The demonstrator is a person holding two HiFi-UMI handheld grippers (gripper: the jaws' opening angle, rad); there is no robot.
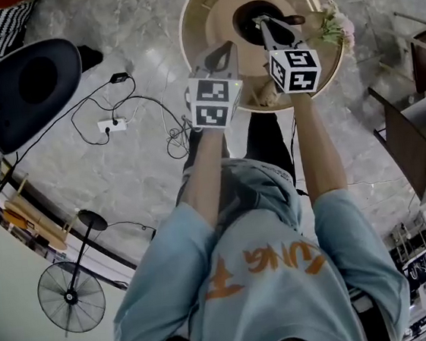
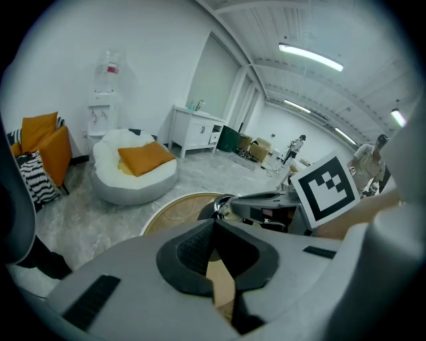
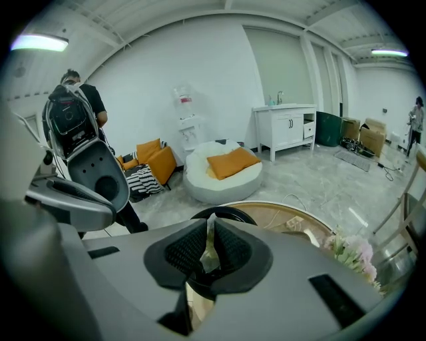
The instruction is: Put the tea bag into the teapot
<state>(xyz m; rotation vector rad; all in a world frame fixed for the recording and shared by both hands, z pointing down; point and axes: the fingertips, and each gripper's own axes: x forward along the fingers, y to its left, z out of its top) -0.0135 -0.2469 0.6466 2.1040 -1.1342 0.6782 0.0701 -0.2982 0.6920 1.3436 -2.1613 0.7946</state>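
The black teapot (image 1: 249,18) stands on a round wooden table (image 1: 201,30). My right gripper (image 1: 263,22) hangs right over its dark mouth. In the right gripper view the teapot's rim (image 3: 233,214) shows just beyond the jaws. A pale tea bag (image 3: 210,248) hangs upright between the right gripper (image 3: 209,245) pads, which stand slightly apart around it. My left gripper (image 1: 223,48) is just left of the teapot above the table, its pads meeting at the tips with nothing between them. From the left gripper (image 2: 213,226) view, the teapot (image 2: 223,208) sits ahead beside the right gripper.
A bunch of pale flowers (image 1: 334,26) lies at the table's right side. A dark round chair (image 1: 31,87), a cable with a power strip (image 1: 112,125) and a standing fan (image 1: 71,297) are on the marble floor to the left. Furniture stands at the right.
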